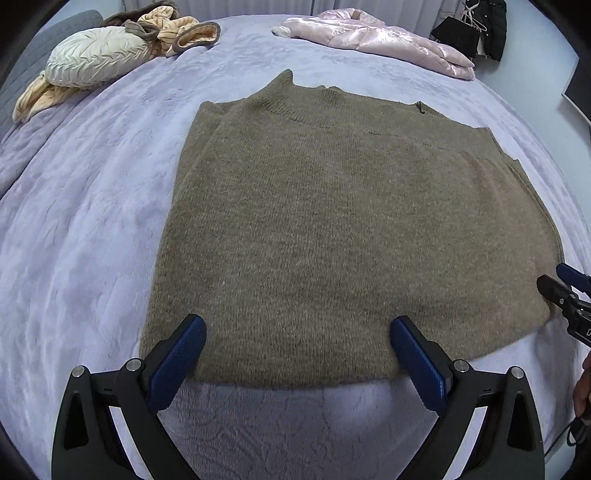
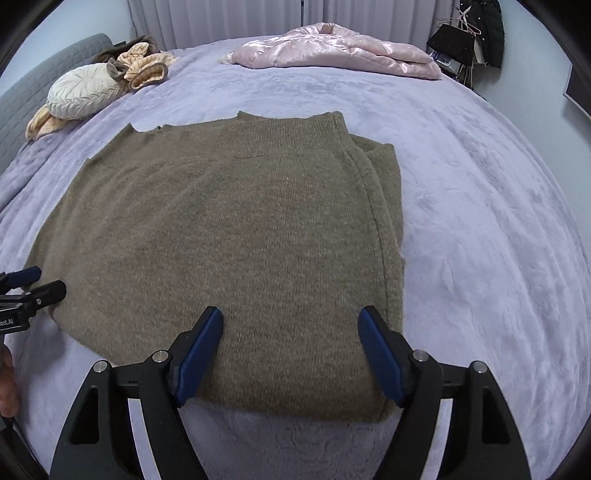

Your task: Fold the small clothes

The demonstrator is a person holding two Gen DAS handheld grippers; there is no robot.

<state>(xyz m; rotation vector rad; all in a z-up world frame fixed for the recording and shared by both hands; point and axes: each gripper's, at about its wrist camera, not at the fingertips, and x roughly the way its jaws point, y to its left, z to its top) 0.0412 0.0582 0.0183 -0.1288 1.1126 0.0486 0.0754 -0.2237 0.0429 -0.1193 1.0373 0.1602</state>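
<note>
Lying flat mid-bed: brown knit sweater (image 1: pixel 332 221), collar toward the far side, hem toward the cameras. Sleeves not showing at either side; apparently tucked in already (a layered ridge running down the garment's right edge in the right wrist view), giving a rough rectangle.

Left to right across the scene:

- Far left, sitting near the headboard: round cream cushion (image 1: pixel 96 59) with a heap of peach and brown clothes (image 1: pixel 173 29) beside it, well apart from the sweater.
- Hovering over the hem's left portion: left gripper (image 1: pixel 297 325), jaws standing wide apart, blue pads (image 1: pixel 177 365) gripping nothing, cloth merely lying below them.
- Hovering over the hem's right portion: right gripper (image 2: pixel 290 317), jaws likewise spread, nothing pinched; contact with the knit not determinable.
- Far side, right of centre: pink satin jacket (image 2: pixel 332 51), untouched on the lavender blanket (image 1: pixel 92 240).

Judging progress: side folds seemingly done, body not yet doubled over. Remaining, probably: pinching both hem corners, carrying hem up to collar, smoothing. Other garments still waiting.
</note>
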